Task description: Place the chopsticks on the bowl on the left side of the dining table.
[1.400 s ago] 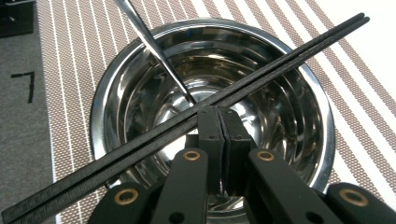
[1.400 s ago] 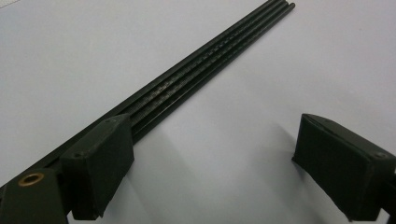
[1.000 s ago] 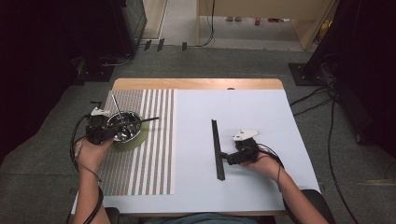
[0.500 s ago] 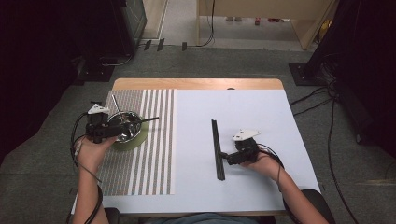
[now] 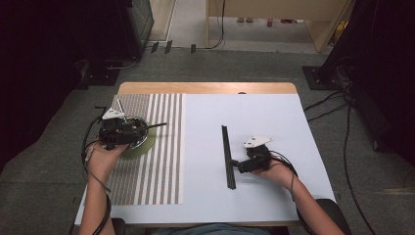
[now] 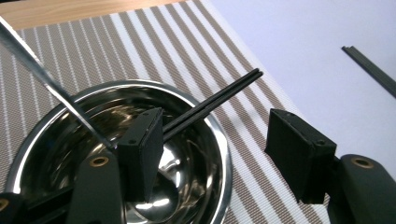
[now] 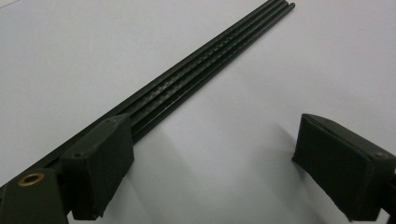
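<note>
The table (image 5: 274, 117) carries a striped mat (image 5: 161, 147) at its left side, which seats the steel bowl (image 6: 212, 140) and keeps it off the white surface. One pair of black chopsticks (image 6: 219, 100) leans in the bowl, tips over the rim. The left gripper (image 6: 215, 154), its fingers just opened and empty, hovers above the bowl. The right gripper (image 7: 210, 172), fingers open, flanks the remaining black sticks (image 7: 205, 65) lying flat, probably positioned for the next pickup.

Rods (image 6: 210, 105) in bowl (image 6: 219, 140) on mat (image 5: 161, 161)
</note>
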Demonstrator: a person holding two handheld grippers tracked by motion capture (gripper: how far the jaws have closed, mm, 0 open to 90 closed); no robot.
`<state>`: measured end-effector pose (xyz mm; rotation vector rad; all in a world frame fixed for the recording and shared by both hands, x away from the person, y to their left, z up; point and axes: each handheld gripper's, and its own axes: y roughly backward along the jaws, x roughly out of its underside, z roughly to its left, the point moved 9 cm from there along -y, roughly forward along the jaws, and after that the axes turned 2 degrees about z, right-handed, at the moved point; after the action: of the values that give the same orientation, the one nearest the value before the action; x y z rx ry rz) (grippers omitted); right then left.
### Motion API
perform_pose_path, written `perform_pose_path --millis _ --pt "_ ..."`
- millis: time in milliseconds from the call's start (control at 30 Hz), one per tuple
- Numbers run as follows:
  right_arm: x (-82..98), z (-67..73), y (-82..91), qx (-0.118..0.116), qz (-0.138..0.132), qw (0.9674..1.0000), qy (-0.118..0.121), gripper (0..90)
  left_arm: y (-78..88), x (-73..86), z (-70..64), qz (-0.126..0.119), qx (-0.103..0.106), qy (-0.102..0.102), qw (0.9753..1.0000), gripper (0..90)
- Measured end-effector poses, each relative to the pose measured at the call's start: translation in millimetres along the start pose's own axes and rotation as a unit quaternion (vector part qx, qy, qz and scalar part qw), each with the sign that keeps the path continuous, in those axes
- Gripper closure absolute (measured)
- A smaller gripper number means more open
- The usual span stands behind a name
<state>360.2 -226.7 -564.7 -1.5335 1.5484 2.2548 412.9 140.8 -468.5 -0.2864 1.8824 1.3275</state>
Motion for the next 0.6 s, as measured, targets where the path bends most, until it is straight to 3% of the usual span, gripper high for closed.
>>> perform_pose_path --millis 600 --pt "0.0 0.0 0.0 0.000 0.000 1.0000 0.000 11.4 -14.1 -10.4 -39.6 -0.017 0.032 -0.049 0.9981 36.1"
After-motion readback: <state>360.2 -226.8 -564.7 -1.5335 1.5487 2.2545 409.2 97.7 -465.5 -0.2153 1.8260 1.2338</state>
